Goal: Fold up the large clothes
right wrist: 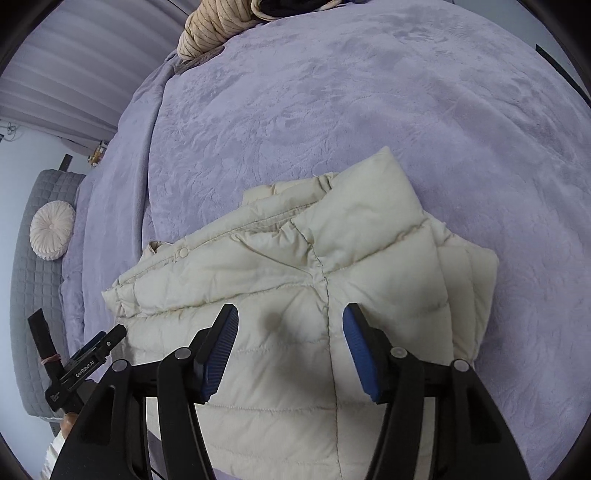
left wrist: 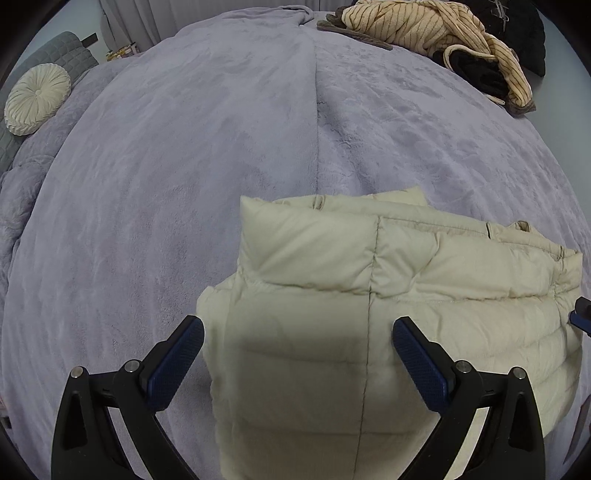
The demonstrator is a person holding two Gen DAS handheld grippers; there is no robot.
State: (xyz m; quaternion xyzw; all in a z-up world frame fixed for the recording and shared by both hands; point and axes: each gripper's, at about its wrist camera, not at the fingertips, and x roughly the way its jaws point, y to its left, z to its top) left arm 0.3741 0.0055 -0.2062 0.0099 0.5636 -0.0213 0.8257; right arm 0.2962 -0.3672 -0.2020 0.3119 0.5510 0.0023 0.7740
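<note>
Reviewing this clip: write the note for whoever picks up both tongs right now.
Left tongs: open, over the folded cream quilted puffer jacket, holding nothing.
Right tongs: open, also over the jacket, nothing gripped.
Jacket lies folded into a compact bundle on the lavender plush blanket.
Left: the heap of tan striped knitwear and black clothes at the far edge looks unfolded; probably take that next.

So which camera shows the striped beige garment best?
The left wrist view: the striped beige garment lies nearly whole across the bed's far edge. The right wrist view catches only one bunched end.
</note>
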